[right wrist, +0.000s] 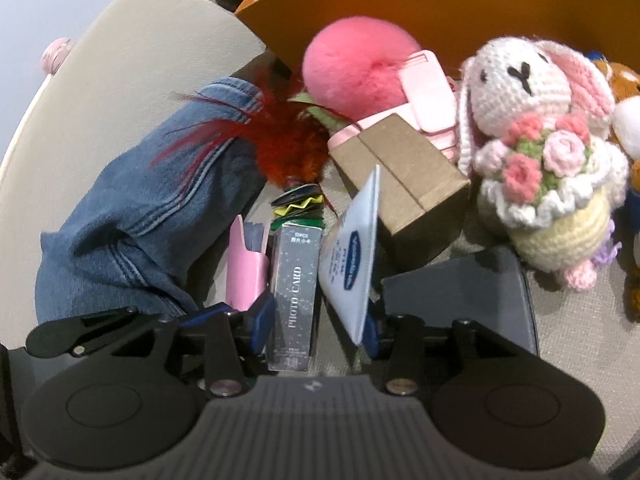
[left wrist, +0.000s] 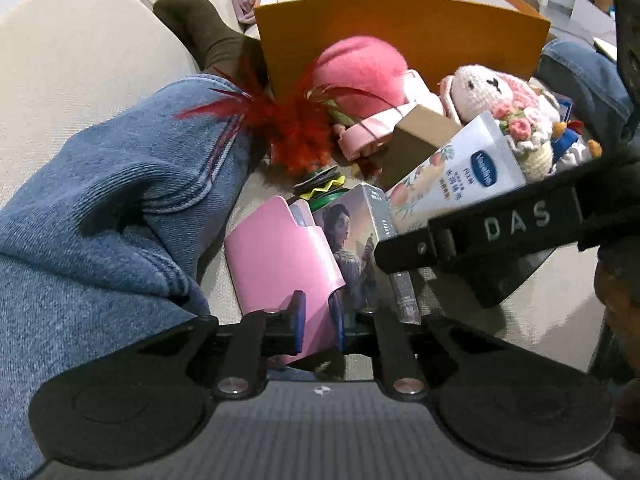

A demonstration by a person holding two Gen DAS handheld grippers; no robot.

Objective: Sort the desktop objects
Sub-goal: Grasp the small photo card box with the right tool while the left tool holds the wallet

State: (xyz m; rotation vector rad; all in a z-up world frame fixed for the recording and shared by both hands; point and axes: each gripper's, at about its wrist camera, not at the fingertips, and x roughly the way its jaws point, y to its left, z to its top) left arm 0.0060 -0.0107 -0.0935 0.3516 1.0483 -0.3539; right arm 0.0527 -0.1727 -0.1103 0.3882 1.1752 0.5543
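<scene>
Now: left gripper [left wrist: 318, 330] clamped on pink card sleeve [left wrist: 280, 264], just left of photo card box [right wrist: 294, 292]. Right gripper [right wrist: 316, 326] parted, straddling box & Vaseline tube [right wrist: 352, 256]. Lift sleeve straight, w/o snagging box; aim for orange box [left wrist: 400, 32] behind.

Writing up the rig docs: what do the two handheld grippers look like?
Both match: a grey ribbed body with two round black discs, black linkage bars on silver pins, and blue pads on the fingers. The left gripper has them too, as does the right gripper. "DAS" is embossed white on the right one's black side.
</scene>
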